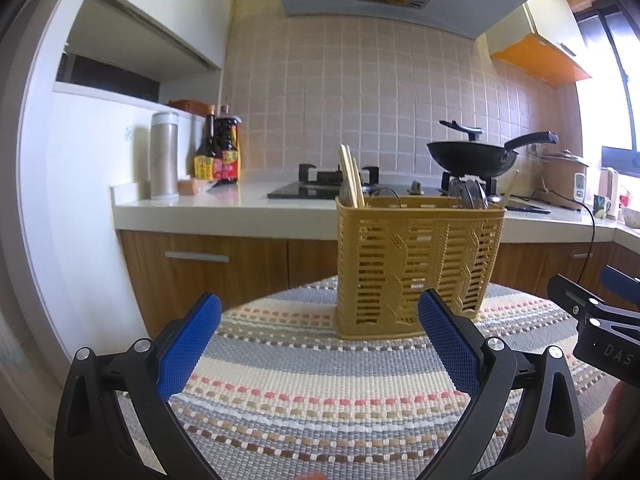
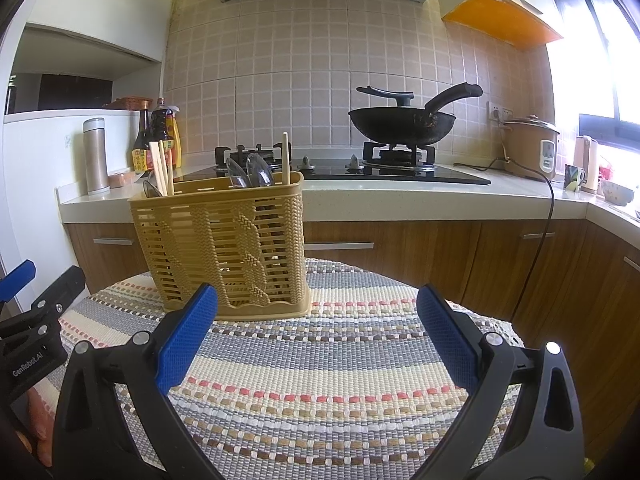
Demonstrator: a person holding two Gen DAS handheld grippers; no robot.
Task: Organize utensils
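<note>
A tan woven plastic utensil basket (image 1: 416, 264) stands upright on a round table with a striped woven cloth (image 1: 320, 392). Wooden chopsticks (image 1: 351, 176) stick up at its left end and metal spoons (image 1: 472, 194) at its right. In the right wrist view the basket (image 2: 224, 248) holds chopsticks (image 2: 162, 168), spoons (image 2: 252, 172) and one single chopstick (image 2: 285, 158). My left gripper (image 1: 320, 312) is open and empty, just short of the basket. My right gripper (image 2: 318, 306) is open and empty, to the right of the basket.
Behind the table runs a white kitchen counter (image 2: 400, 196) with a gas hob, a black wok (image 2: 400, 120), a rice cooker (image 2: 532, 144), sauce bottles (image 1: 218, 148) and a steel flask (image 1: 164, 156). Wooden cabinets stand below. The right gripper shows at the edge of the left view (image 1: 600, 320).
</note>
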